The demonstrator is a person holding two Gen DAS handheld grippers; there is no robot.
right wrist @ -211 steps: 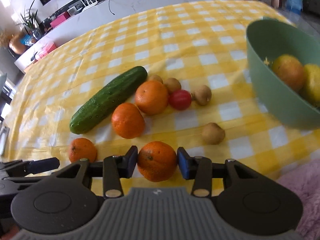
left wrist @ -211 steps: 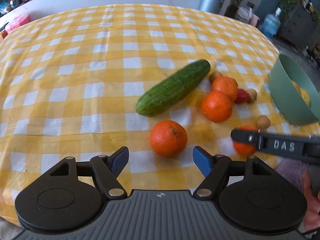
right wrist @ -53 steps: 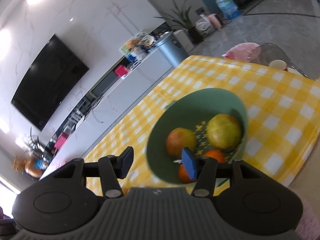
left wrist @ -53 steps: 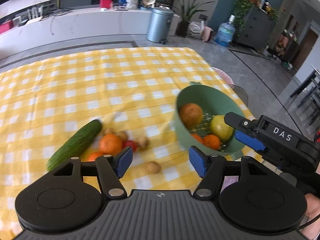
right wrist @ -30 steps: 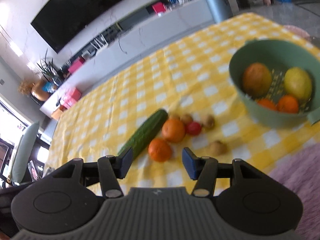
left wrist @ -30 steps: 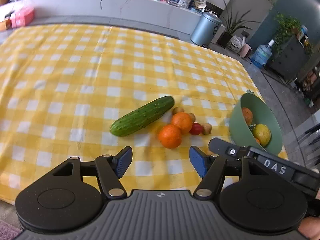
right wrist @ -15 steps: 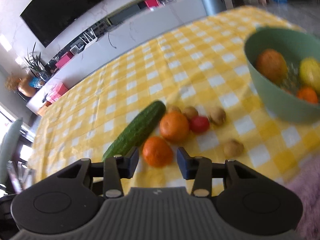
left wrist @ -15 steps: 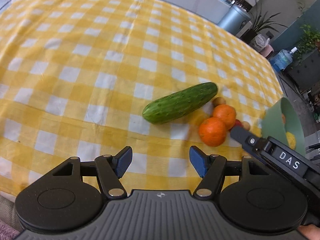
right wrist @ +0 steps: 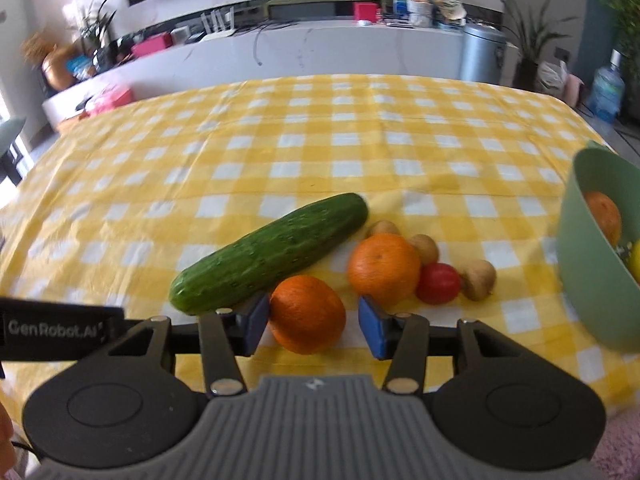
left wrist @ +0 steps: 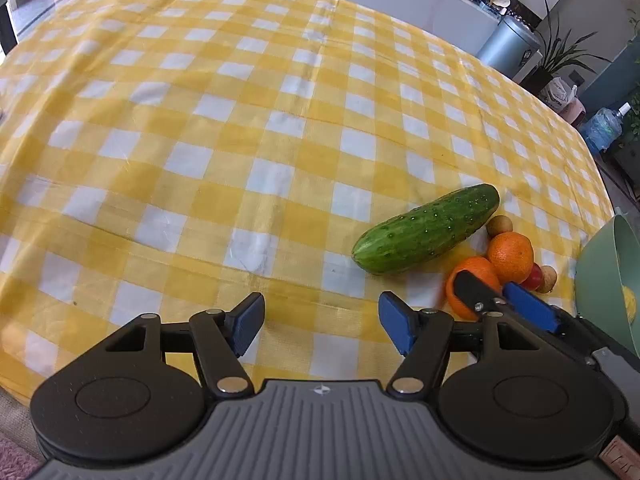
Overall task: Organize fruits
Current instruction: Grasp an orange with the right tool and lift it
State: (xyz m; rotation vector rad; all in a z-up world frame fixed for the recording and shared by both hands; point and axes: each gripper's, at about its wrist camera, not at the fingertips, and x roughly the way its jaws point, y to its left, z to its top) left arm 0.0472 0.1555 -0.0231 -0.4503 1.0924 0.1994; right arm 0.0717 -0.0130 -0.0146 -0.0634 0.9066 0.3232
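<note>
Right claw (right wrist: 312,324) now around near orange (right wrist: 307,314)

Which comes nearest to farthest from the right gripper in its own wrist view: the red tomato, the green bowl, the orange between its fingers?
1. The near orange, between the open fingers of the right gripper.
2. The red tomato, ahead and to the right.
3. The green bowl, farthest, at the right edge.

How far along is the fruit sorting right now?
Partly done: the green bowl already holds some fruit. In hand: the open right gripper brackets the near orange, not yet closed. Left: the second orange, red fruit, small brown fruits. The left gripper is open, empty.
</note>
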